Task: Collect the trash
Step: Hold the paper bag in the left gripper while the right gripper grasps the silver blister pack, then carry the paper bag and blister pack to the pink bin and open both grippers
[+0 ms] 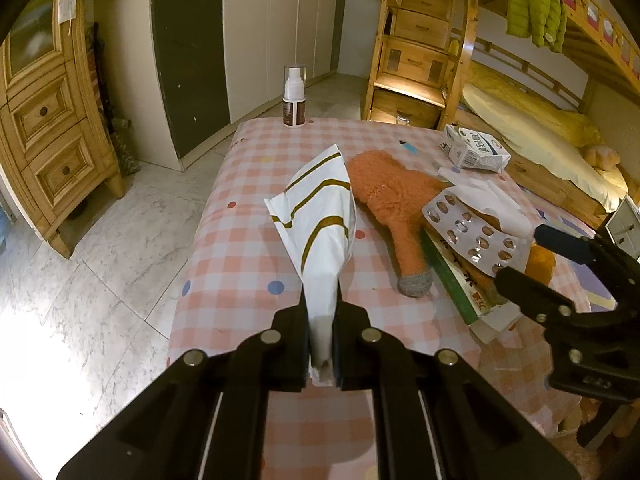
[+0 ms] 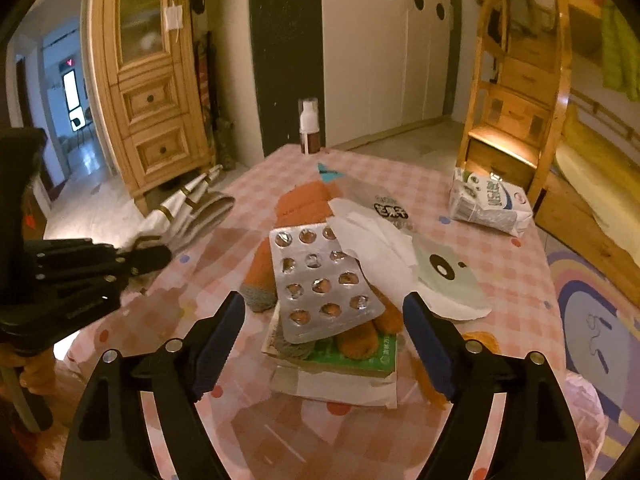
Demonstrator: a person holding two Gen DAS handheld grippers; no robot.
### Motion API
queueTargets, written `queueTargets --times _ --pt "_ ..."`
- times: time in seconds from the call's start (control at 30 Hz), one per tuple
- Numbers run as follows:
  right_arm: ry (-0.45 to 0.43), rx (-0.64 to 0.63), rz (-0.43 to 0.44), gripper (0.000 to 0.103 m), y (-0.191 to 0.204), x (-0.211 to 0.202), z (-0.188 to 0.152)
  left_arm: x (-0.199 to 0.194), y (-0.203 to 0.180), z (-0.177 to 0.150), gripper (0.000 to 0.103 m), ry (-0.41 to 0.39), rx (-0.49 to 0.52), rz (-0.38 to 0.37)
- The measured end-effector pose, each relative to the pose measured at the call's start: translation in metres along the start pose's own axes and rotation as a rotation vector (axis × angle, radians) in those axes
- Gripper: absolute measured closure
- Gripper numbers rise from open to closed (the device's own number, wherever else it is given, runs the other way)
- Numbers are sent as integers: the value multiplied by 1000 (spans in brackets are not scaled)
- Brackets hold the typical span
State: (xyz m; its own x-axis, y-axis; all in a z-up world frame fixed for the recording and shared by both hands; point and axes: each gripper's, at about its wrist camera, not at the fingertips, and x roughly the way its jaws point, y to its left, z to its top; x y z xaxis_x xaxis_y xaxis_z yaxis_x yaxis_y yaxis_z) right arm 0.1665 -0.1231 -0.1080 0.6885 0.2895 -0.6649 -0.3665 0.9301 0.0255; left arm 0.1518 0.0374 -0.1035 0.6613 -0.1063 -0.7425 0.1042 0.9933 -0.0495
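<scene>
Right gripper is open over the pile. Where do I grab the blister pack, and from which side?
Take the blister pack by its near short edge, coming in low from the camera side with the right gripper. That edge juts free over the green box, while the far corner is tucked under the white tissue. It is thin and flat, so pinch its faces.

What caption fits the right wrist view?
Open right gripper above an empty pill sheet on the checked tablecloth.

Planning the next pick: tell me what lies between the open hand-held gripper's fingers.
In the right wrist view, a silver foil blister pack atop orange socks and a green box.
</scene>
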Motion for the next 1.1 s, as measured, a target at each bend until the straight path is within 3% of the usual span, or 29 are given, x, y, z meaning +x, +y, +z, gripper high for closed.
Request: queueTargets --times 0.4,0.47,0.5,0.57,0.93,1.1 --pt "24 -52 -4 26 8 12 -1 4 0 1 97 6 0 2" --pt "22 -68 -8 36 11 11 -2 4 1 1 97 6 0 2" --pt "23 -76 -15 46 13 10 -2 4 1 1 97 6 -1 1" --pt "18 -99 -27 47 17 8 -4 4 1 1 97 6 -2 3" --pt "-165 -71 16 47 22 -51 -6 -2 7 -1 97 -17 -4 -17" --pt "-213 -17 -37 47 6 -72 -9 -16 -7 -2 97 -63 25 -72"
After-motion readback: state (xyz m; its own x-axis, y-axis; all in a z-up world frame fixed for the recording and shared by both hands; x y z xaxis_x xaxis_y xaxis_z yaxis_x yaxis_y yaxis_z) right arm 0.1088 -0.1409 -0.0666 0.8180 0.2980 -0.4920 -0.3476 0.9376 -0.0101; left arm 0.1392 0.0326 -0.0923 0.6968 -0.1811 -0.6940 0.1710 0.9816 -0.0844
